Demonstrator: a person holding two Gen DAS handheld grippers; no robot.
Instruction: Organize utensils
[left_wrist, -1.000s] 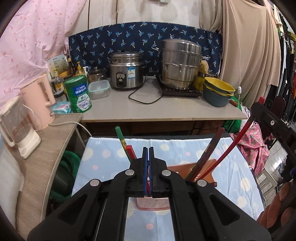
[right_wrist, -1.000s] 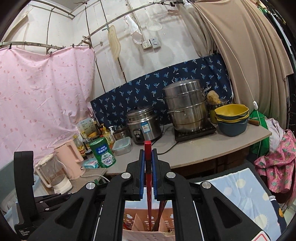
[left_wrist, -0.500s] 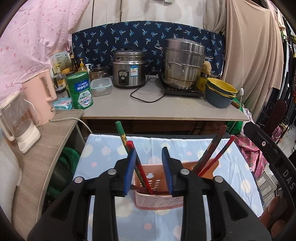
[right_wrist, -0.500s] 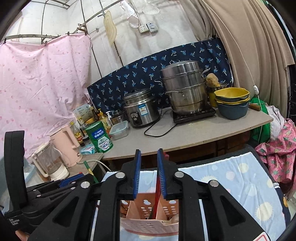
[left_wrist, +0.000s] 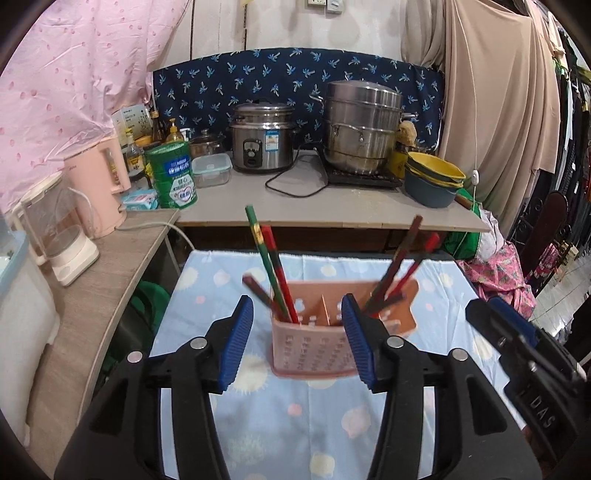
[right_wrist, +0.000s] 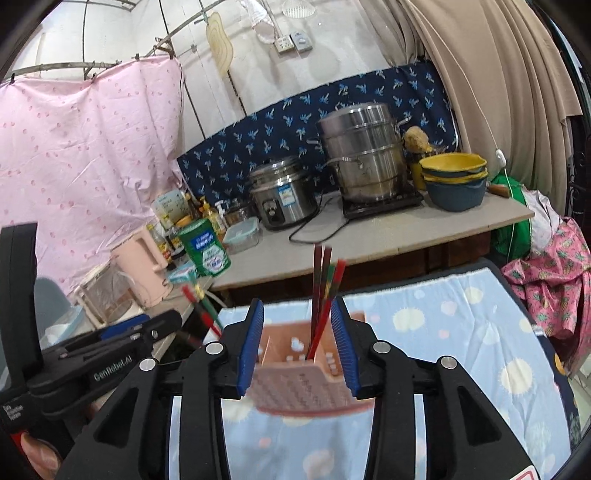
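Both tongs gape empty over the pink caddy of chopsticks.

The left tongs (left_wrist: 297, 343) and right tongs (right_wrist: 297, 345) are spread wide, nothing between their blue pads, each hovering just short of the caddy (left_wrist: 314, 358) that stands on a blue spotted cloth (left_wrist: 295, 424). One bunch of chopsticks (left_wrist: 271, 264), green and red, leans left in the caddy's left compartment; a dark red bunch (left_wrist: 400, 267) leans right in the right one. Beyond, the counter (left_wrist: 332, 206) carries a rice cooker (left_wrist: 262, 136), a steamer pot (left_wrist: 364, 127) and stacked bowls (left_wrist: 434, 181).
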